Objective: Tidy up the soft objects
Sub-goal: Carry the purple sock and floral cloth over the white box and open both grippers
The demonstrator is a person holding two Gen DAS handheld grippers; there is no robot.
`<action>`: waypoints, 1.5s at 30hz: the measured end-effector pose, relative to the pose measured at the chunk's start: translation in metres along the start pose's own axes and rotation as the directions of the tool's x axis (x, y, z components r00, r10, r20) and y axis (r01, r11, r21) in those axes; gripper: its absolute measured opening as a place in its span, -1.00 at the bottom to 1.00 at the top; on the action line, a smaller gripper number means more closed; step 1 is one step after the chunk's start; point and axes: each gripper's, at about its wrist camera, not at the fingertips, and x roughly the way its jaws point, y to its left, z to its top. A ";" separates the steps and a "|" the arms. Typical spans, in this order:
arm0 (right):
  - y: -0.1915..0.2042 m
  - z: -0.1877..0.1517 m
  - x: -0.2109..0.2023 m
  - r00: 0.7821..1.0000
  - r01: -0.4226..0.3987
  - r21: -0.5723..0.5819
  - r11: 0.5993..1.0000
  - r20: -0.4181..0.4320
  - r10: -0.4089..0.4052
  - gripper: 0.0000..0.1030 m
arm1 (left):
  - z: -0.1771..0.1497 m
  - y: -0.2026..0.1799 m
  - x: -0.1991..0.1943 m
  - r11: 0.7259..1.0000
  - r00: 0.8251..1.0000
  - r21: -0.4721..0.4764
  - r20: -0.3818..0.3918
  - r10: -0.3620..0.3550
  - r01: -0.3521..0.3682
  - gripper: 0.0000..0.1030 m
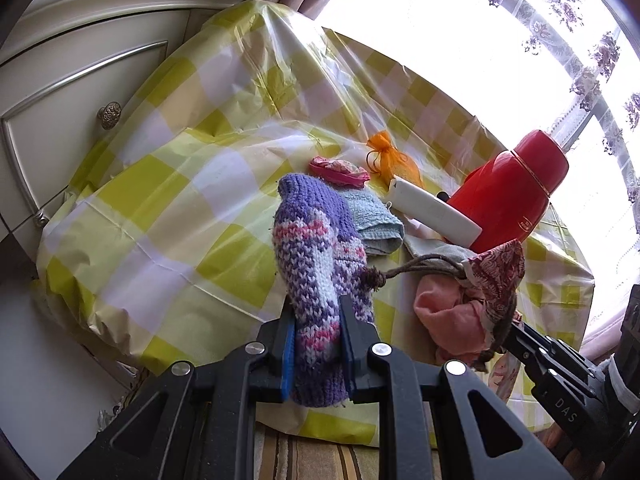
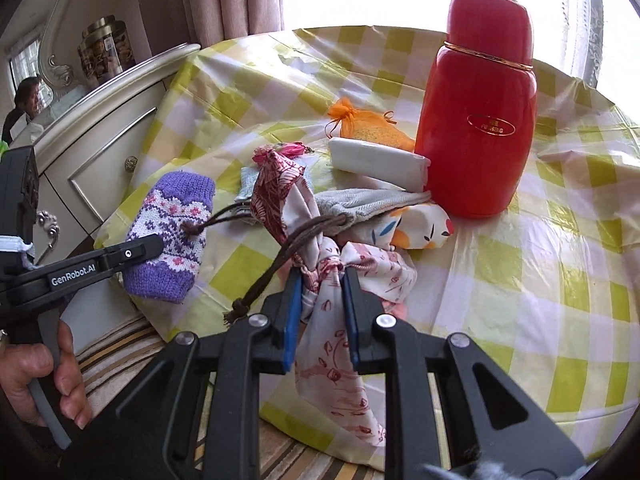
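My left gripper [image 1: 316,312] is shut on a purple, white and pink knitted sock [image 1: 308,240], held upright above the table's near edge. From the right wrist view the same sock [image 2: 172,232] hangs at the left in the left gripper [image 2: 152,246]. My right gripper [image 2: 322,280] is shut on a red-and-white patterned drawstring bag [image 2: 332,360], whose brown cord [image 2: 272,272] trails to the left. The left wrist view has that bag [image 1: 500,272] at the right with pink cloth [image 1: 448,312] bulging from it.
On the yellow-checked table cover [image 2: 520,280] stand a red flask [image 2: 480,120], a white block [image 2: 376,160], an orange mesh pouch [image 2: 372,128], a grey cloth [image 2: 360,200], a floral cloth [image 2: 424,224] and a blue towel [image 1: 376,220]. A cream cabinet [image 1: 80,80] stands left.
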 end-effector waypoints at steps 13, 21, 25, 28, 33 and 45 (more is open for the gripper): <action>-0.042 -0.011 -0.059 1.000 -0.015 0.162 0.987 0.004 0.014 -0.55 | -0.003 0.001 -0.015 1.000 0.999 -0.012 0.046 -0.018 0.019 -0.62; -0.058 -0.021 -0.088 0.999 0.007 0.189 0.982 0.041 -0.015 -0.55 | -0.005 -0.004 -0.047 0.999 0.985 -0.021 0.167 -0.043 0.047 -0.62; -0.062 -0.018 -0.107 0.997 0.010 0.192 0.981 0.079 -0.026 -0.55 | -0.004 -0.007 -0.063 0.999 0.974 -0.026 0.225 -0.034 0.041 -0.62; -0.065 -0.015 -0.124 0.992 0.017 0.195 0.981 0.117 -0.041 -0.55 | -0.004 -0.014 -0.072 0.999 0.969 -0.014 0.245 -0.041 0.046 -0.62; -0.073 -0.018 -0.142 0.987 0.047 0.208 0.977 0.139 -0.077 -0.55 | -0.007 -0.034 -0.077 0.995 0.967 0.027 0.233 -0.101 0.097 -0.62; -0.122 -0.069 -0.165 0.978 0.187 0.317 0.930 0.028 -0.206 -0.55 | -0.057 -0.139 -0.045 0.913 0.927 0.163 -0.063 -0.370 0.375 -0.62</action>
